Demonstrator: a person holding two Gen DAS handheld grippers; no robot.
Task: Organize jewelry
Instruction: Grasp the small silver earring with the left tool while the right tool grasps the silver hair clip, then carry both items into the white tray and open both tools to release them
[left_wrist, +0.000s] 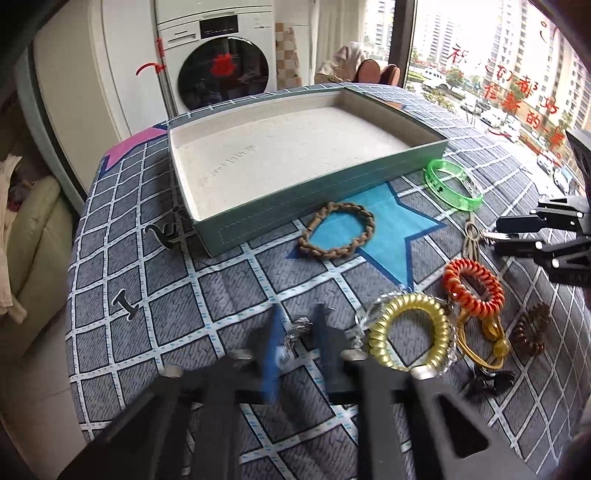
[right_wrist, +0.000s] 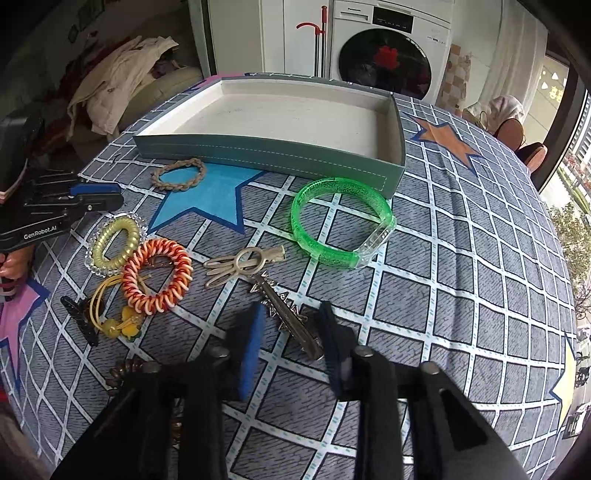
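Our left tongs (left_wrist: 299, 332) point down at the tabletop (left_wrist: 207, 280), which is covered by a grey grid-patterned cloth with coloured stars. Their jaws are drawn close together, and a small clear, glittery piece (left_wrist: 295, 330) sits between the two fingers; we cannot tell for certain that the pads press on it, though they seem to pinch it.

Our right tongs (right_wrist: 290, 325) also point down, their jaws narrowed around a silver hair clip (right_wrist: 286, 314) with zigzag ornaments. The clip lies slanted between the fingers, its near end against the right finger; whether both pads clamp it we cannot tell.

The rest of the jewelry lies loose on the cloth. A green translucent bangle (right_wrist: 338, 225) rests just in front of the shallow grey tray (right_wrist: 266, 155), whose white inside holds nothing. A braided brown bracelet (right_wrist: 179, 173) lies on the blue star near the tray's front wall. Near the left tongs we see a yellow spiral band (right_wrist: 116, 240) inside a clear beaded ring, an orange-and-white spiral band (right_wrist: 157, 275) touching it, a yellow elastic with beads (right_wrist: 118, 317), a black clip (right_wrist: 79, 317) and a brown spiral band (left_wrist: 530, 328). A pale metal clip (right_wrist: 243, 262) lies beside the silver one.
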